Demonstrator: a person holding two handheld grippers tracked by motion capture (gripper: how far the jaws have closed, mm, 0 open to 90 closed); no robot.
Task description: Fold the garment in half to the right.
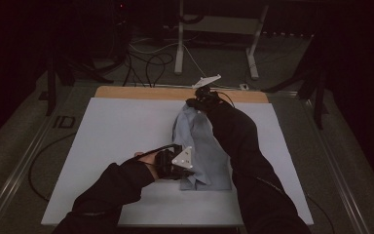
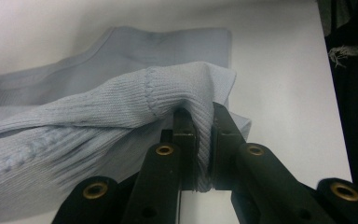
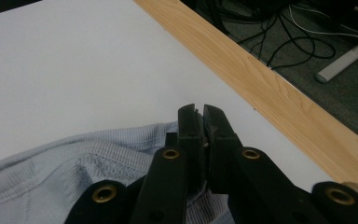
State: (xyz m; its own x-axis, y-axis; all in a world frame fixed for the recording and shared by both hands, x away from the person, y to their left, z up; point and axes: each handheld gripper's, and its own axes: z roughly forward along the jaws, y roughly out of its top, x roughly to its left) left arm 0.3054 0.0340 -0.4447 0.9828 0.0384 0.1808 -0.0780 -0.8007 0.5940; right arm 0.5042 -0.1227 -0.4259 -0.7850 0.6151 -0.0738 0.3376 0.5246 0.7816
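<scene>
The pale blue garment (image 1: 199, 146) lies in a narrow fold on the white worktop (image 1: 112, 136), right of its middle. The left gripper (image 2: 204, 140) pinches the garment's near ribbed edge; the right gripper (image 3: 200, 135) is clamped on its far edge, toward the worktop's wooden strip (image 3: 270, 84). Best keep both grips firm and move the hands together, so the fold stays taut and even.

White board (image 1: 112, 141) over wooden tabletop (image 1: 141, 92); beyond, tangled cables (image 1: 148, 61), perhaps desk legs (image 1: 179, 44).
</scene>
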